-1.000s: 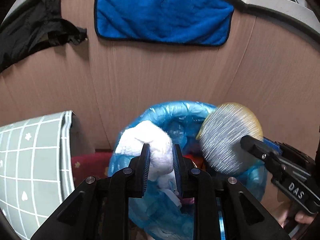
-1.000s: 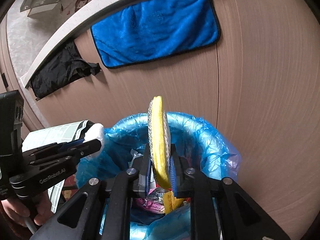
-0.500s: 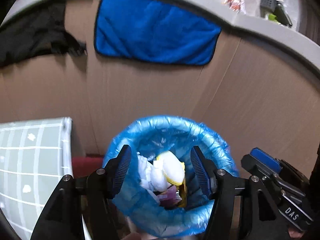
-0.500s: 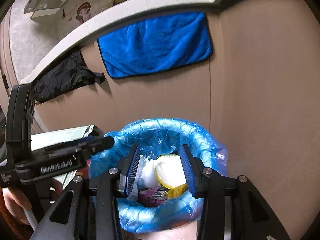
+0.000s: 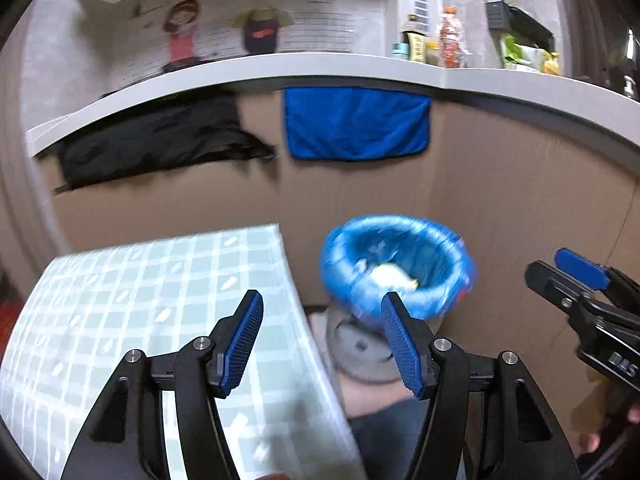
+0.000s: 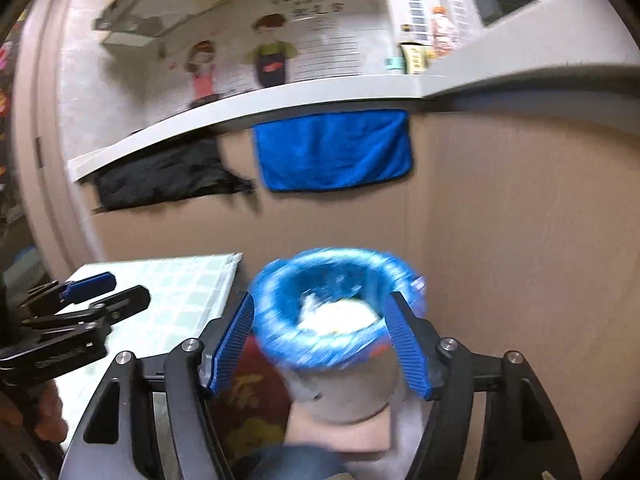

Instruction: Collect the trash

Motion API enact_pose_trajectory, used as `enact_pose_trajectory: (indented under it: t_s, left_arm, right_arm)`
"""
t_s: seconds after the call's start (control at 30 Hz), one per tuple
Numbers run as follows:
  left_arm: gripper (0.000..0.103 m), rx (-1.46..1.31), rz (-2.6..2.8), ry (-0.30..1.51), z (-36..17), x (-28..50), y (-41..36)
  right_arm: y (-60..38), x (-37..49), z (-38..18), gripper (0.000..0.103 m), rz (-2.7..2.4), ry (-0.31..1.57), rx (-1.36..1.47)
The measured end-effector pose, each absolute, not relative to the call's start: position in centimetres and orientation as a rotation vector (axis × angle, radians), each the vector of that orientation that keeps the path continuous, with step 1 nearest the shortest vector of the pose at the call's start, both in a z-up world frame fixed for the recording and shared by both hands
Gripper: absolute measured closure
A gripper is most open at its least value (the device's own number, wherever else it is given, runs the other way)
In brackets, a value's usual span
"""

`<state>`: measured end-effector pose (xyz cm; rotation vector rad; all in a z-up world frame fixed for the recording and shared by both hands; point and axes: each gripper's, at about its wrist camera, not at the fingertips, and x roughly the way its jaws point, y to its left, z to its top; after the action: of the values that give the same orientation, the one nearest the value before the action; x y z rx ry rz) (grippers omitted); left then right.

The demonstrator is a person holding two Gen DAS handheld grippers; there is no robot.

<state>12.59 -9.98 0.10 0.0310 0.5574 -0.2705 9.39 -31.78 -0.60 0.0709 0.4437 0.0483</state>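
A brown panelled wall carries a blue towel (image 5: 356, 123) under a grey ledge. Below stands the bin (image 5: 394, 266), lined in crinkly blue plastic, white and yellow trash (image 5: 390, 274) inside. The left tool (image 5: 322, 338) gapes empty, bin at one o'clock. The right tool (image 6: 320, 346), marked "DAS", is opening, empty, bin at twelve. Checked tabletop (image 5: 132, 304) at nine.

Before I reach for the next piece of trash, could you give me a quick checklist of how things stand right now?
1. Left gripper empty, jaws wide: ok.
2. Right gripper empty, jaws opening: ok.
3. Trash bin upright, blue liner over its rim: ok.
4. Dropped white and yellow trash inside the bin: ok.
5. More trash left on the checked table: cannot tell, the view is blurred.
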Motion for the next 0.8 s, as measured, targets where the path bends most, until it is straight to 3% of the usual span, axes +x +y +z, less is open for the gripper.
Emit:
enact_pose_trajectory:
  t_s: [0.4,0.8]
  left_arm:
    - [0.041,0.002,-0.169,0.468,0.8,2.4,-6.5]
    - [0.041,0.015,-0.182,0.517,0.2,0.2,-6.5]
  right_arm:
    - [-26.3,0.7,-2.0,0.038,0.100,0.444,0.017]
    - [-26.9,-1.1,-2.1,0.038,0.082,0.436,0.038]
